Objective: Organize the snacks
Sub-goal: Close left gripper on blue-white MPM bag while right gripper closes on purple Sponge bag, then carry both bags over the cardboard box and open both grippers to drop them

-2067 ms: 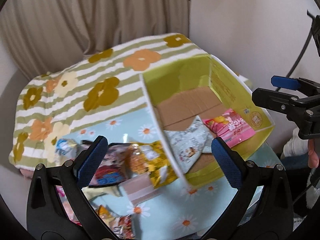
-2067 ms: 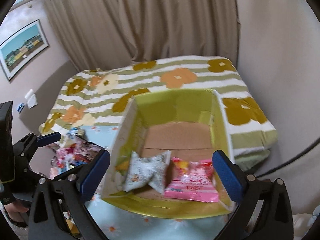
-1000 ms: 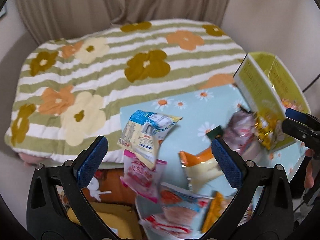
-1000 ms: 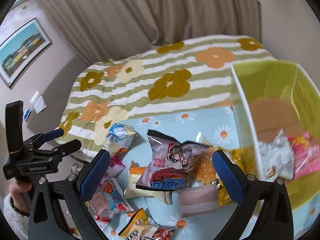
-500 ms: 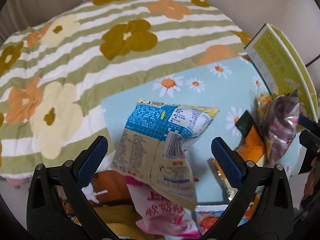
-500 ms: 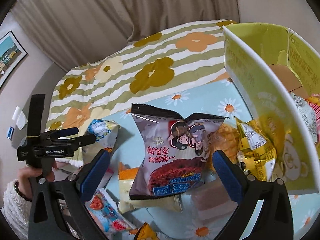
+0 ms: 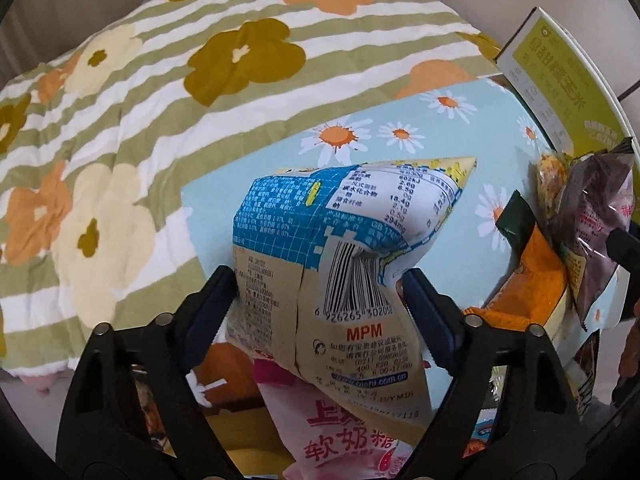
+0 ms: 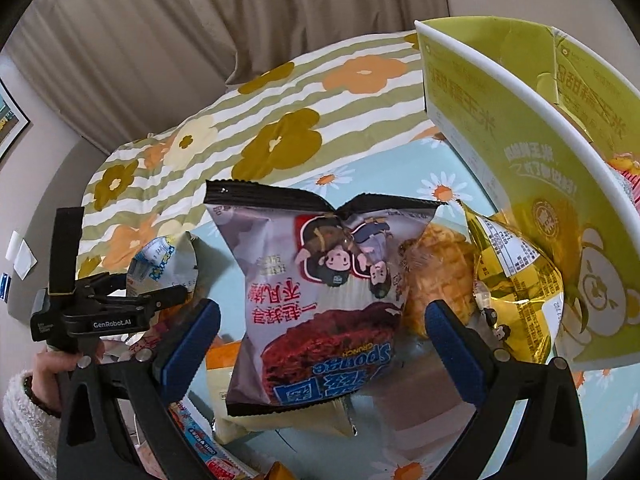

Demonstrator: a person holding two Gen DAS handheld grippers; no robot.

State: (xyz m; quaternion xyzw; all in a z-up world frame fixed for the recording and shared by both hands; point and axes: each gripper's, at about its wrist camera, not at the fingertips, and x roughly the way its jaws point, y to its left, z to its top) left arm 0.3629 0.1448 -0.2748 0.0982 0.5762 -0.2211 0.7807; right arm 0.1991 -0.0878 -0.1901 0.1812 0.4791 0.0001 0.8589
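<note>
The left gripper (image 7: 320,296) has just been closing, and its blue pads now press both sides of a blue-and-tan snack bag (image 7: 336,264), dimpling the film by the barcode. The bag's back panel faces the camera: a nutrition table, the letters "MPM", a barcode and a web address too small to read with certainty. Under its near end lies a pink packet (image 7: 344,436) with large red Chinese characters.

The right gripper (image 8: 322,336) stands spread, with its pads clear on either side of a grey-and-black snack bag (image 8: 320,292). This bag lies on the pile, printed upside down to the camera with cartoon figures, red Chinese characters and "SPONGE CRUNCH".

Surroundings: the snacks lie heaped on a light blue daisy-print cloth (image 7: 360,136), itself spread over a green-striped floral blanket (image 7: 160,80). To the right stands a yellow-green cardboard box (image 8: 520,152) with a bear drawing and Chinese text on its near wall. A gold foil packet (image 8: 516,280) leans against that wall, and a clear-wrapped pastry (image 8: 436,276) sits between it and the grey-and-black snack bag. An orange packet (image 7: 532,288) lies right of the blue-and-tan snack bag. The right wrist view shows "GenRobot.AI" on the left gripper's body, held by a hand (image 8: 52,364) in a fleecy white sleeve (image 8: 20,420).
</note>
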